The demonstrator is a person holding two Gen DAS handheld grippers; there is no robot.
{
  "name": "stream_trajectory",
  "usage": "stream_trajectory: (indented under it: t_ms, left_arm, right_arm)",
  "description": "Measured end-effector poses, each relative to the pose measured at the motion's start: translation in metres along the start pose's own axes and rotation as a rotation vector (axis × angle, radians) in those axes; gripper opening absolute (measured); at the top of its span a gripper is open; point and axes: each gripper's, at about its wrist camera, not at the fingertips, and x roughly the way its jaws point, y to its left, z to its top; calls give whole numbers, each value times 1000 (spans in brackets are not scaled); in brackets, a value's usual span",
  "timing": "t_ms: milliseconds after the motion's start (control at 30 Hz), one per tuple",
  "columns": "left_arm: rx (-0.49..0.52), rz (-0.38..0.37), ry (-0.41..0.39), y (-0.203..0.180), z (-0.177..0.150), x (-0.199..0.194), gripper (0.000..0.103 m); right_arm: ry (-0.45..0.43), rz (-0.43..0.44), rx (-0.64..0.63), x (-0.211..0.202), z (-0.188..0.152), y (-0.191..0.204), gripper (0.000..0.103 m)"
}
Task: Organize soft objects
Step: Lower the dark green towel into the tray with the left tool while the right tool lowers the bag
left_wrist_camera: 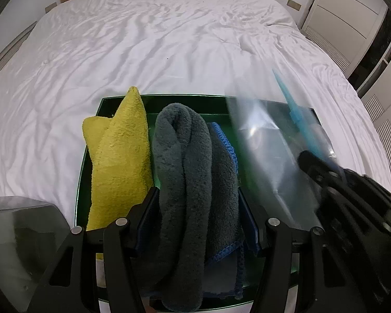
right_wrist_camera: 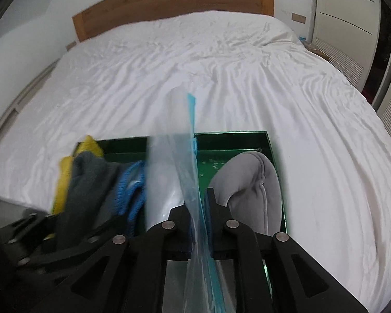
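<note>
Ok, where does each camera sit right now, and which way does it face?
Left wrist: on the left hand-held gripper, looking steeply down along its fingers at the grey towel they clamp, the yellow towel beside it; the right hand-held gripper shows at right.
Right wrist: on the right hand-held gripper, facing the headboard, shut on the clear zip bag; grey cushion at right.
Shared: green tray, both towels, zip bag, white bed.
</note>
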Motion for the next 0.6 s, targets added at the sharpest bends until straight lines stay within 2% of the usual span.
stream_trajectory:
  t_ms: [200,267,333,600]
  left_arm:
    - [-6,-1,-9,5,2,-3,56]
    - [-6,-1,-13,6,3,-6,56]
    - [-5,-5,-21,7,3,-8,56]
    - [-2,-9,-42,11,4,-17,56]
  right_arm:
    - [72,-5,13,21,-7,-1,9]
    - [82,5,19,21,-7,-2,15]
    - [88,8,24,20,-5,-3,30]
    - [60,26,32,1,-7,-5,45]
